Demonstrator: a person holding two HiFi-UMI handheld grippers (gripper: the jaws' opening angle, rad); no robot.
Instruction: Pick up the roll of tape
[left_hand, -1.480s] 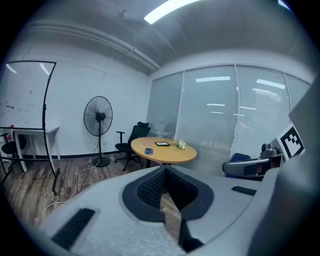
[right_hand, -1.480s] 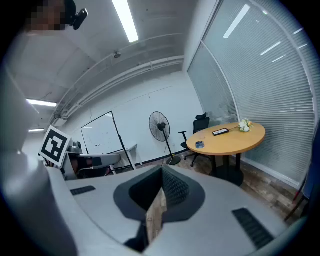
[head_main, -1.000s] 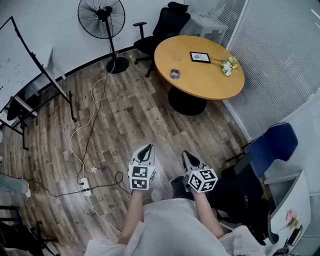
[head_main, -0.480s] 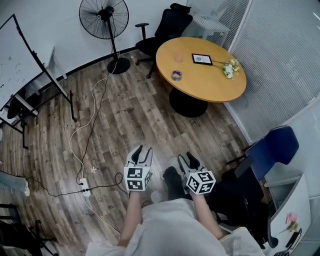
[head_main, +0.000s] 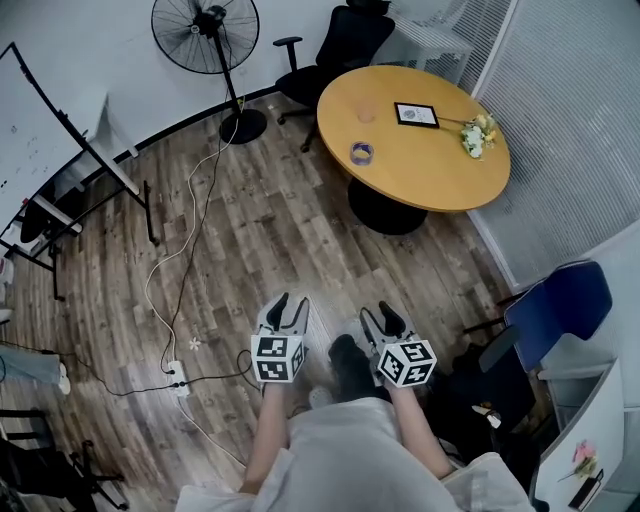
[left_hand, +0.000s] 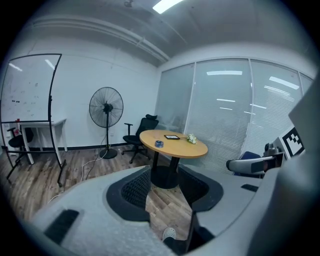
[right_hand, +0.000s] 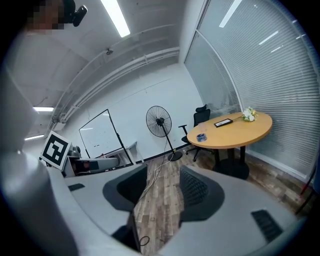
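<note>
The roll of tape (head_main: 361, 153) is a small blue-purple ring lying near the left edge of the round wooden table (head_main: 440, 170), far ahead of both grippers. It also shows as a small blue ring in the left gripper view (left_hand: 159, 143) and in the right gripper view (right_hand: 201, 136). My left gripper (head_main: 285, 303) and right gripper (head_main: 382, 317) are held side by side close to the person's body, over the wooden floor. The jaws of both are opening and nothing is between them; through each gap only floor shows, left gripper (left_hand: 165, 182) and right gripper (right_hand: 162, 182).
A standing fan (head_main: 205, 30) and a black office chair (head_main: 345, 40) stand beyond the table. A whiteboard (head_main: 40, 120) is at the left, a blue chair (head_main: 560, 300) at the right. Cables and a power strip (head_main: 178, 375) lie on the floor. A picture frame (head_main: 416, 114) and flowers (head_main: 477, 135) share the table.
Both grippers' jaws have gone from shut to apart. Both grippers have sunk slightly and the table now sits a little nearer in the head view.
</note>
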